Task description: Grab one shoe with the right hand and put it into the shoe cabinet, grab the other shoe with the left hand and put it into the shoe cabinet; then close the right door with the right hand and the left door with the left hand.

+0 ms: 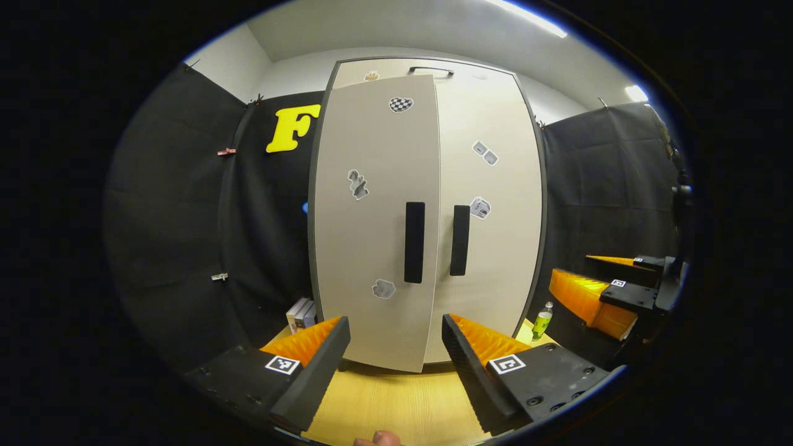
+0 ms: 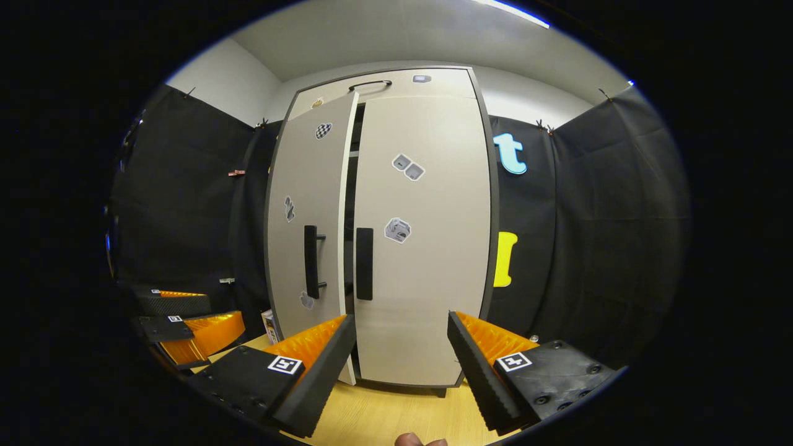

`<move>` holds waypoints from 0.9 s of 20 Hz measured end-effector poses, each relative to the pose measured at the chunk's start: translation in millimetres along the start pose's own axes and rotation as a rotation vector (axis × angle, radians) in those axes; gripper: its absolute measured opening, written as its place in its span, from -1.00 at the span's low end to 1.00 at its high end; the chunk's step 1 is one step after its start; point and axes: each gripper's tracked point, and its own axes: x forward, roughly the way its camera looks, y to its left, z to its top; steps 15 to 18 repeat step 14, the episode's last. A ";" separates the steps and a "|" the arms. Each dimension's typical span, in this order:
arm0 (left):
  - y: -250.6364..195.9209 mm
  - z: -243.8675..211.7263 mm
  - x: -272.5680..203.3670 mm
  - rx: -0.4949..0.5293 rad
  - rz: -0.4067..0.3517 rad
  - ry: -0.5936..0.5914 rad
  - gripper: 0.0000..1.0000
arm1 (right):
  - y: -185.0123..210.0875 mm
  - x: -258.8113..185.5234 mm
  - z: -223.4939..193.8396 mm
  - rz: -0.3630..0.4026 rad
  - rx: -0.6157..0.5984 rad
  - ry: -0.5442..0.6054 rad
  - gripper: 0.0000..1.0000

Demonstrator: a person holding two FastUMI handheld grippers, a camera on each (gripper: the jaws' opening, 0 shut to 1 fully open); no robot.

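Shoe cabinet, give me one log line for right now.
tall beige shoe cabinet | right door shut | left door ajar | left claw open | right claw open

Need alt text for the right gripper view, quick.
A tall beige cabinet stands ahead: right door shut, left door ajar. The open right gripper frames its base over a wooden table; the left gripper sits low at left.

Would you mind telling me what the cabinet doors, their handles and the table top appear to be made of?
Right door and left door: probably laminated board, matte beige with dark edging and stickers. Handles: black bars, likely plastic or painted metal; the look leaves it open. Table top: pale wood or wood-look laminate, with faint grain lines.
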 end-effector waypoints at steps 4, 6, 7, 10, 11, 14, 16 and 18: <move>-3.4 4.7 -4.2 0.009 -0.002 -0.009 0.91 | -0.3 -5.8 1.1 0.008 -0.008 -0.009 0.95; -4.0 5.6 -6.8 0.010 0.000 -0.012 0.90 | -1.8 -7.9 -1.2 0.013 -0.007 -0.004 0.95; -4.5 6.7 -7.9 0.008 0.000 -0.015 0.90 | -3.3 -7.7 -0.4 0.014 -0.006 -0.004 0.95; -4.3 5.1 -9.6 0.002 0.006 -0.011 0.90 | -7.4 -10.4 -1.9 0.013 -0.005 0.000 0.96; -4.0 5.3 -10.5 0.001 0.008 -0.011 0.90 | -9.0 -10.6 -2.7 0.014 -0.006 0.001 0.96; -5.3 5.1 -13.9 -0.007 0.008 -0.014 0.90 | -11.2 -13.8 -2.3 0.016 -0.003 0.002 0.95; -5.3 5.1 -13.9 -0.007 0.008 -0.014 0.90 | -11.2 -13.8 -2.3 0.016 -0.003 0.002 0.95; -5.3 5.1 -13.9 -0.007 0.008 -0.014 0.90 | -11.2 -13.8 -2.3 0.016 -0.003 0.002 0.95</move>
